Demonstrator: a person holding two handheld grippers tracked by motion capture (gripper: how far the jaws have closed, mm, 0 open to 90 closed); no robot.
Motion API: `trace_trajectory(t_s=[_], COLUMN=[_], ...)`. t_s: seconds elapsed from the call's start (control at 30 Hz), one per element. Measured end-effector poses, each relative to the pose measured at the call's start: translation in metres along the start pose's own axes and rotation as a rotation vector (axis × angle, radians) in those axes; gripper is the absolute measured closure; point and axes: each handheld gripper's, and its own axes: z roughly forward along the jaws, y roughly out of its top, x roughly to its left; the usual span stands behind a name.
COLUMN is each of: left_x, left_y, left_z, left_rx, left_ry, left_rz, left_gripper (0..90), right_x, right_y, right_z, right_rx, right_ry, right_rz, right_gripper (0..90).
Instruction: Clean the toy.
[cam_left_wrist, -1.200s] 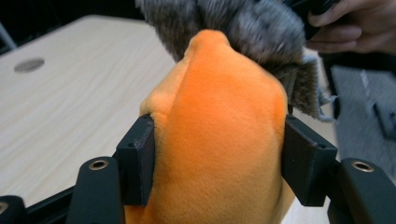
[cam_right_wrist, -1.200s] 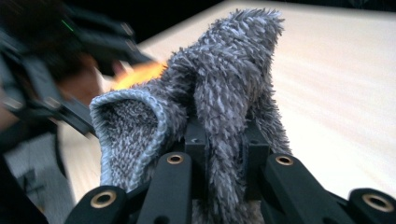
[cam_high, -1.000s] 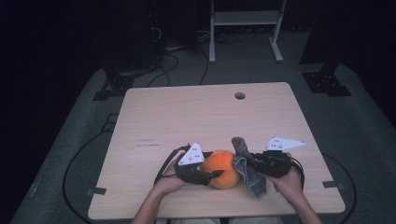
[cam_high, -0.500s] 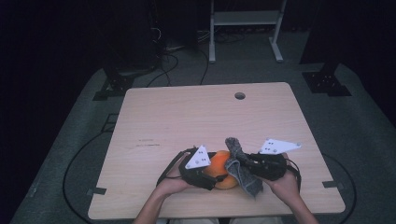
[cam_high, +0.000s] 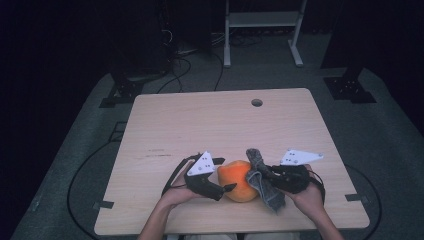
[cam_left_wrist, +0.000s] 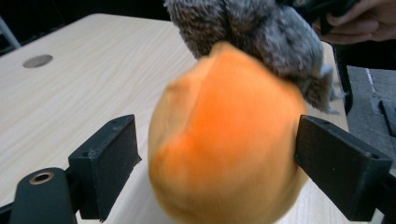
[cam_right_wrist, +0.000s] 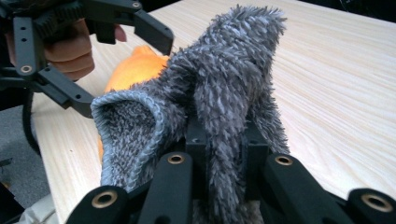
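High view: left gripper (cam_high: 226, 188) spread around orange ball (cam_high: 239, 180), right gripper (cam_high: 264, 172) clamping grey cloth (cam_high: 263, 180); no writing legible

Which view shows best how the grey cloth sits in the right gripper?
The right gripper view: the grey cloth is pinched between its shut jaws. The high view shows it small beside the orange ball; the left gripper view shows its fluffy end behind the ball.

**What the pictures are keeping back**

In the left gripper view the orange ball (cam_left_wrist: 224, 140) is blurring and running off the bottom edge. The grey cloth (cam_left_wrist: 261, 37) is being cropped by the top edge. In the high view that cloth is hiding the right gripper's (cam_high: 270, 175) jaws.
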Motion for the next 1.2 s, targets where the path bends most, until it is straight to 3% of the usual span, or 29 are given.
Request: trace_trajectory(t_s=[0.17,0.33,0.4,0.73,0.93,1.07,1.2], left_x=[-0.001,-0.001,-0.002,-0.004,-0.008,-0.009,-0.008], left_y=[-0.001,-0.007,-0.009,-0.012,-0.007,0.000,0.006], left_z=[0.006,0.015,0.016,0.027,0.024,0.014,0.005], left_rx=[0.010,0.042,0.032,0.036,0.044,0.037,0.012], left_ry=[-0.012,-0.035,-0.042,-0.023,-0.014,0.005,0.008], left_rz=[0.007,-0.014,-0.023,-0.046,-0.035,-0.005,-0.013], left_gripper=[13.2,10.2,9.9,6.3,24.8,29.9,30.3], right_x=[-0.009,-0.013,-0.014,-0.019,-0.018,-0.014,-0.011], right_y=[-0.005,-0.008,-0.009,-0.012,-0.012,-0.007,-0.004], right_z=[-0.003,-0.006,-0.006,-0.007,-0.010,-0.012,-0.013], right_rx=[0.012,0.022,0.024,0.018,-0.008,-0.042,-0.058], right_ry=[-0.006,-0.013,-0.016,-0.020,-0.046,-0.047,-0.040], right_rz=[0.017,0.029,0.031,0.047,0.058,0.052,0.049], right_gripper=[77.4,77.5,77.4,77.3,77.2,77.4,77.4])
